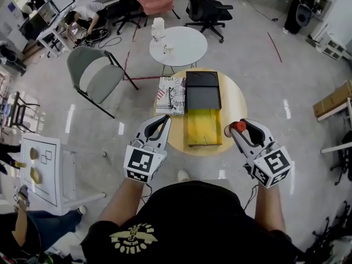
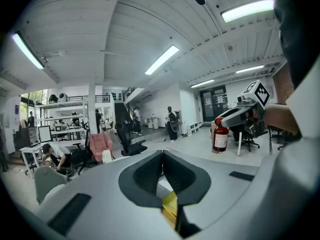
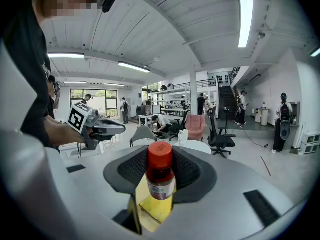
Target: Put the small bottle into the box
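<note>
Red-capped small bottle (image 3: 160,176) stands upright, clamped between the jaws of the right claw (image 1: 235,127), by the near right edge of the round wooden counter (image 1: 234,100). The left claw (image 1: 164,121) is closed on nothing. The box (image 1: 204,126) lies mid-counter, yellow half near, black half far. Recommended: carry the bottle left over the yellow half, keep it upright, lower it, then release. A magazine (image 1: 170,95) flanks the box's left edge; the right approach looks open.

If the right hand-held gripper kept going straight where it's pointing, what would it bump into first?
Likely the black box on the wooden table, but height is unclear; the right hand-held gripper, shut on the small bottle, may pass above it.
</note>
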